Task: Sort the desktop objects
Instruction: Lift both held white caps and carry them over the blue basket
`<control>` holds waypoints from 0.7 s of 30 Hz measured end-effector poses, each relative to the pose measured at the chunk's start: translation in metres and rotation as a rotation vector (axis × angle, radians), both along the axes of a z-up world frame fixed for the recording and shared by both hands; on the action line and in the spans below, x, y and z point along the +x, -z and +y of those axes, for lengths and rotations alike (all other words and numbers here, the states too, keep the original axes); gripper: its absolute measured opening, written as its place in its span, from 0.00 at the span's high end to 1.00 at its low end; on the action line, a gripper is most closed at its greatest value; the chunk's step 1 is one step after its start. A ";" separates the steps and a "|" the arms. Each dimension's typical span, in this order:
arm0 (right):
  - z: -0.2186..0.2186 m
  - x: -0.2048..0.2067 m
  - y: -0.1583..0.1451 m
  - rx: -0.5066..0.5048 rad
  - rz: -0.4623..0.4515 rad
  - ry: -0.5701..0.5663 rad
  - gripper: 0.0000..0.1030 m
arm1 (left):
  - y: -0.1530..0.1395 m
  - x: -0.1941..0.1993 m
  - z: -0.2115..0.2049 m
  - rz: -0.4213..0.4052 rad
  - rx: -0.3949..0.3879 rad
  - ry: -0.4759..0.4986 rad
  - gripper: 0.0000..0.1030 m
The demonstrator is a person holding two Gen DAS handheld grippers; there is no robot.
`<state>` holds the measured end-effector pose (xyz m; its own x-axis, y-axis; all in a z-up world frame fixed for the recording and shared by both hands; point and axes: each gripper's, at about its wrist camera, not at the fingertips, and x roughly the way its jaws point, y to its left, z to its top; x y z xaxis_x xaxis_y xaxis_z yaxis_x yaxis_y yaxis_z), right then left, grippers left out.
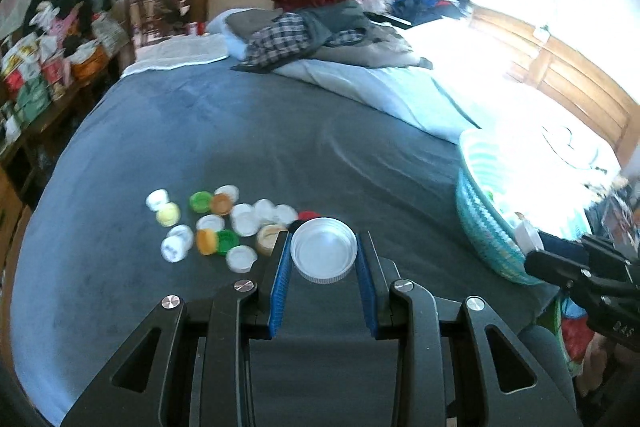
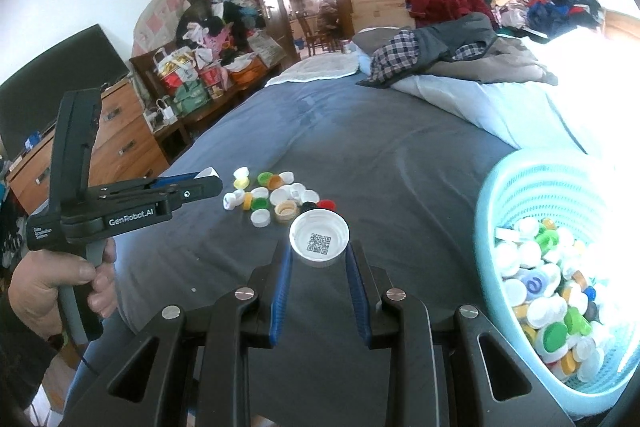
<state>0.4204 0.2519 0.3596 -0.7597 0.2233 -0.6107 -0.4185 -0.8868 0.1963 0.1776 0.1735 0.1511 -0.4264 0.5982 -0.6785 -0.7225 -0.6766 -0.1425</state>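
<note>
A white bottle cap (image 1: 324,250) sits between the blue pads of my left gripper (image 1: 325,251), which is shut on it above the grey bedspread. My right gripper (image 2: 319,247) is shut on another white cap (image 2: 319,238) with a QR code inside it. Several loose caps (image 1: 216,227), white, green, orange and yellow, lie in a cluster on the bedspread; the same cluster (image 2: 276,201) shows in the right wrist view. A turquoise basket (image 2: 496,211) full of caps stands at the right. The left gripper (image 2: 210,179) shows from the side, cap in its tip.
A person's hand (image 2: 60,279) grips the left tool's handle. Folded clothes and a plaid shirt (image 2: 400,55) lie at the bed's far end. A wooden dresser (image 2: 116,143) and cluttered shelves line the left side. The basket's rim (image 1: 476,215) is near the right tool.
</note>
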 end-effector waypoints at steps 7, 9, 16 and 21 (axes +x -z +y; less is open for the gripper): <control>0.032 0.039 -0.017 0.022 0.033 0.100 0.71 | -0.010 0.025 0.065 -0.058 0.028 0.137 0.74; 0.046 0.056 -0.023 0.032 0.041 0.144 0.71 | -0.016 0.033 0.091 -0.080 0.048 0.181 0.74; 0.097 0.107 -0.040 0.064 0.035 0.290 0.71 | -0.036 0.060 0.172 -0.094 0.074 0.298 0.74; 0.131 0.133 -0.049 0.072 0.009 0.360 0.71 | -0.041 0.075 0.225 -0.114 0.069 0.367 0.74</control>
<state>0.5538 0.3829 0.4088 -0.6303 0.5193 -0.5772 -0.7046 -0.6947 0.1445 0.2526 0.3989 0.1924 -0.0997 0.7430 -0.6618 -0.8919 -0.3616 -0.2717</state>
